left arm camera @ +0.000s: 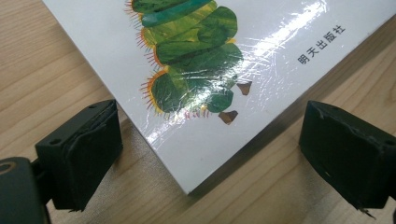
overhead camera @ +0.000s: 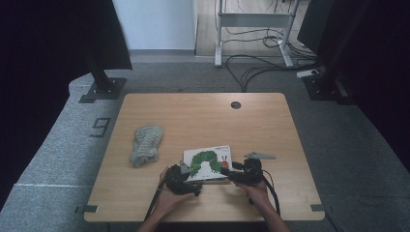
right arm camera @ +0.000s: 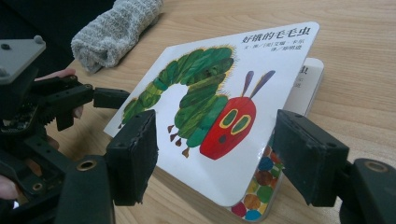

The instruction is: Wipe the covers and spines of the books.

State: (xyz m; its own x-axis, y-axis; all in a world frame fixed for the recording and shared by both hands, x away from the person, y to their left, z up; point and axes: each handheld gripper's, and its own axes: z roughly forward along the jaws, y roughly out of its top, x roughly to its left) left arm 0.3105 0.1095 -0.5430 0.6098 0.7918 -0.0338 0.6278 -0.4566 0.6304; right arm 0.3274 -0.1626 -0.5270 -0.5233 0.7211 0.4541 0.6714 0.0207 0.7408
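My right gripper [overhead camera: 235, 172] has its jaws standing apart, one on each side of the near corner of the picture book [right arm camera: 219, 88]; the pads are not pressing on it. The front cover is tilted up off the pages here, and a dotted inner page [right arm camera: 261, 179] shows beneath its lower edge. My left gripper [left arm camera: 205, 154] is also spread wide, its jaws flanking the book's other near corner, which lies flat on the table [left arm camera: 42, 70] between them without touching either pad.

From above, the book [overhead camera: 209, 162] lies near the front edge of the table [overhead camera: 203, 116], just ahead of both my hands, with one gripper at each lower corner.

I count one book, one grey knitted cloth [overhead camera: 145, 144] and two grippers. The cloth sits well to the left of the book, apart from it. Nothing lies between my jaws and the book.
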